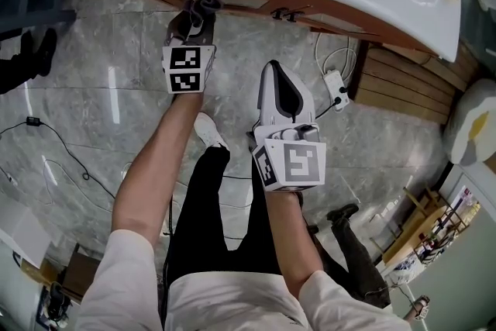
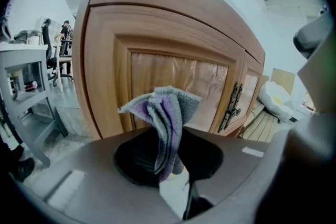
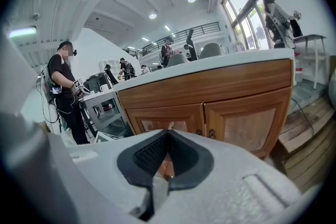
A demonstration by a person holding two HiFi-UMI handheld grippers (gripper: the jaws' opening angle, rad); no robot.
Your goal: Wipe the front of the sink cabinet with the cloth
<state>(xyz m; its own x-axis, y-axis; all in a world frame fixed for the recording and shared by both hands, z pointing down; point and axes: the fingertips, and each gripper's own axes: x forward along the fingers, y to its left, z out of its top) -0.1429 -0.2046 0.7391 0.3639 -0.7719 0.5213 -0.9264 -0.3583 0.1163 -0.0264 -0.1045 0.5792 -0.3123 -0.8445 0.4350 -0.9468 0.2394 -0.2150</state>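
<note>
Cloth (image 2: 166, 113) in left gripper (image 1: 192, 19) near cabinet front (image 2: 157, 39) | right gripper (image 3: 167, 137) closed, back

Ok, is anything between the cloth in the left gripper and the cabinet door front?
Nothing visible. The left gripper holds the cloth up facing the cabinet door, with only open air between them; the door handles sit off to one side of the cloth.

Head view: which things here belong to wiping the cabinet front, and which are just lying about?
Job in hand:
- cloth, pinched in the left gripper
- sink cabinet front
- right gripper, shut on nothing, short of the cabinet

Lying about:
- power strip and white cable on the floor
- wooden pallet beside the cabinet
- black cable
</note>
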